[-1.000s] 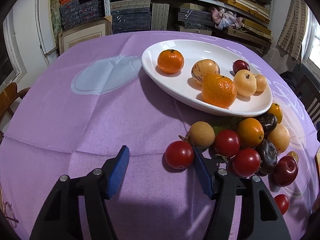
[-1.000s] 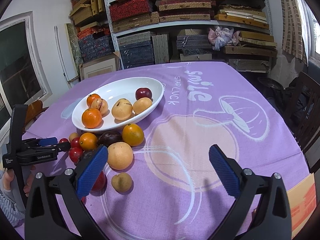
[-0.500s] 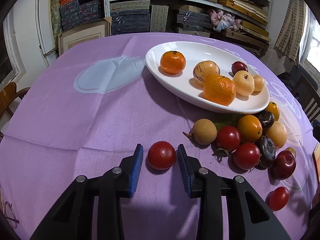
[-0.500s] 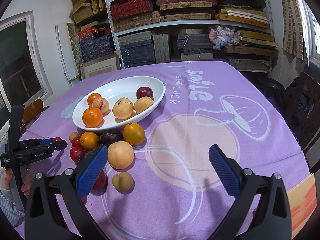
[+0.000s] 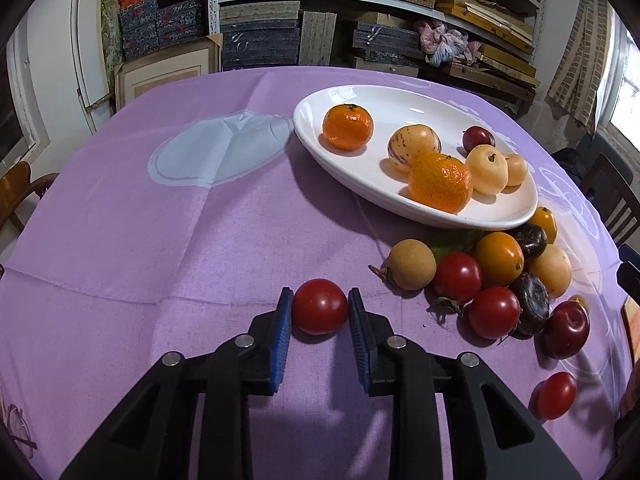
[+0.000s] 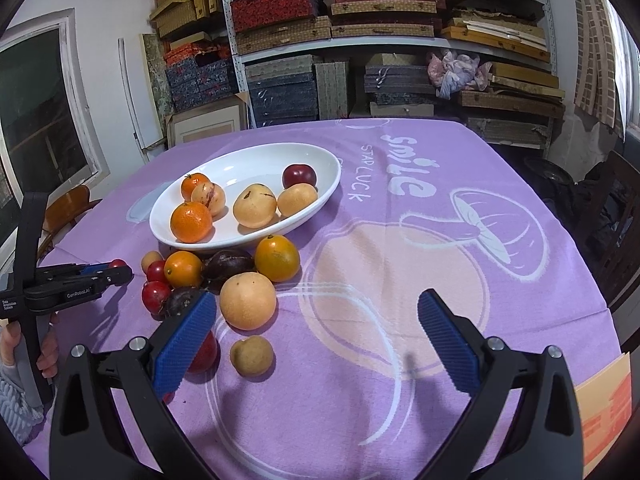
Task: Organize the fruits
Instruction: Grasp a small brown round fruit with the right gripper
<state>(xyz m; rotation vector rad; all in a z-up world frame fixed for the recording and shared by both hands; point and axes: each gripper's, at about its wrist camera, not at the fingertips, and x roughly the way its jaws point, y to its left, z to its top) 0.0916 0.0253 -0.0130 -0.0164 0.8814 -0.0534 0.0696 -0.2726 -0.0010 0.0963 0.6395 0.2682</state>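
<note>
1. Closing in from wide apart, my left claw now pinches the red tomato on the bench, near its front edge.
2. From there the white dish lies ahead and right.
3. My right claw hangs wide open, empty.

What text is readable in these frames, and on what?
"smile" – white print on the purple tablecloth
"STAR LUCK" – smaller white print beside it, same cloth
"GenRoboLAI" – roughly, on the side of the left gripper
Two tiny lines on that gripper's handle: too small to read
Shelf boxes: nothing legible
</note>
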